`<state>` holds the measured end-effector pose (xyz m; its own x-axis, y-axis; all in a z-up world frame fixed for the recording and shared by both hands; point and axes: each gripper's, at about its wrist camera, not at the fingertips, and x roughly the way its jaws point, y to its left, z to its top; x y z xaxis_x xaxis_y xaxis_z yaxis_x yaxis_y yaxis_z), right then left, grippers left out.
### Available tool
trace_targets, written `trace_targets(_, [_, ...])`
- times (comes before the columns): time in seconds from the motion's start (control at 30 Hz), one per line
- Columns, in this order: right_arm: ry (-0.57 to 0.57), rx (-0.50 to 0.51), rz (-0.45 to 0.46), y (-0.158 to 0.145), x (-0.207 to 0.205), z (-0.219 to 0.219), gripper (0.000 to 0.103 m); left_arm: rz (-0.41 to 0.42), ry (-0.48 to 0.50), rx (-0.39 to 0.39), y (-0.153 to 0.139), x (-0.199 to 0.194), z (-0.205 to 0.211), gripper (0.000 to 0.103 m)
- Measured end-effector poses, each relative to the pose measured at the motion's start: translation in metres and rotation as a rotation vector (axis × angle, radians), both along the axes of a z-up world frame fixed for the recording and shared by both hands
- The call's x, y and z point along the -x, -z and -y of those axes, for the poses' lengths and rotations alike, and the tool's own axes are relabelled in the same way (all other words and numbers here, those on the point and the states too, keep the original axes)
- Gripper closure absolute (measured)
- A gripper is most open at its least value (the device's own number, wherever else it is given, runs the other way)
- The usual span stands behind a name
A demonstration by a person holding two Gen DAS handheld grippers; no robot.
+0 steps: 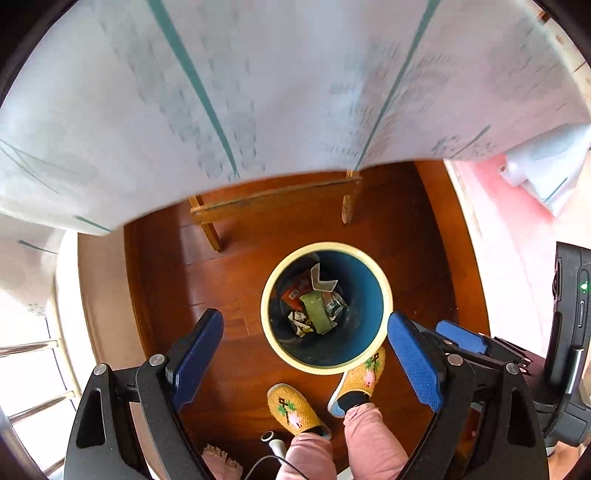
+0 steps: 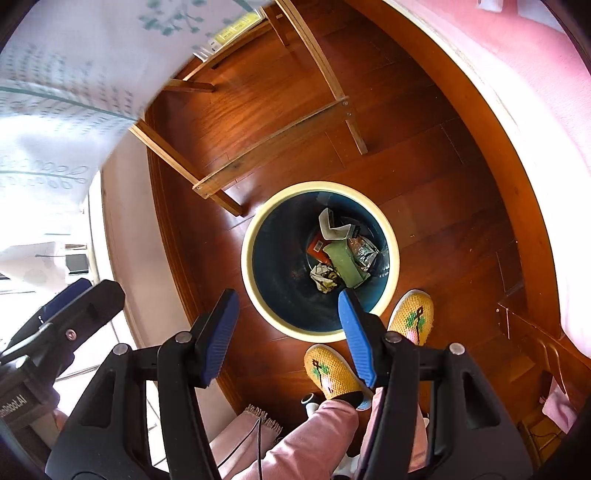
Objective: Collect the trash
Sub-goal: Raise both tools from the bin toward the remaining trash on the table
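We note both grippers pointing down at a round bin (image 1: pixel 327 308) with a cream rim and blue inner wall, standing on the wooden floor (image 1: pixel 229 280). The trash (image 1: pixel 314 302) lies at the bottom of the bin: a green strip, a bent white piece, a red-orange wrapper, crumpled foil and paper. The left gripper (image 1: pixel 304 362) has its jaws spread wide with nothing between them; the right gripper (image 2: pixel 284 336) is likewise wide open and holds nothing. From the left wrist, a pale tablecloth (image 1: pixel 258 92) with teal lines fills the upper half and hides most of the surface under it; only two wooden legs and a crossbar (image 1: pixel 277 205) show below its hem. The right wrist view shows more of that wooden frame (image 2: pixel 266 144), plus a yellow label (image 2: pixel 236 26) near the cloth edge that the left view does not show. The right view also shows the left gripper's body at its left edge, while the left view shows the right gripper's blue pad and camera housing at its right edge. Two yellow knitted slippers (image 2: pixel 334 373) stand just beside the bin, one touching its rim; pink trouser legs (image 1: pixel 354 439) rise below. The right gripper's right finger overlaps the bin's near rim in its own view. A pink bed (image 2: pixel 535 92) lies along the right.
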<state>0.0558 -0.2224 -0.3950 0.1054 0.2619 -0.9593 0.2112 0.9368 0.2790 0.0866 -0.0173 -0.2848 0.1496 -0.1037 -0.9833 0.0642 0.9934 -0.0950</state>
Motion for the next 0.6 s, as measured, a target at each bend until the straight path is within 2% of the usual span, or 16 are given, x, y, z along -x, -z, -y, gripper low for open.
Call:
trace_targets(0.2, [-0.022, 0.003, 0.022, -0.053, 0.001, -0.006, 0.05, 0.077, 0.007, -0.002, -0.072, 0.003, -0.002, 0.011])
trace_targets(0.6, [-0.15, 0.029, 0.178, -0.206, 0.004, -0.024, 0.05, 0.281, 0.04, -0.059, -0.235, 0.018, -0.01, 0.011])
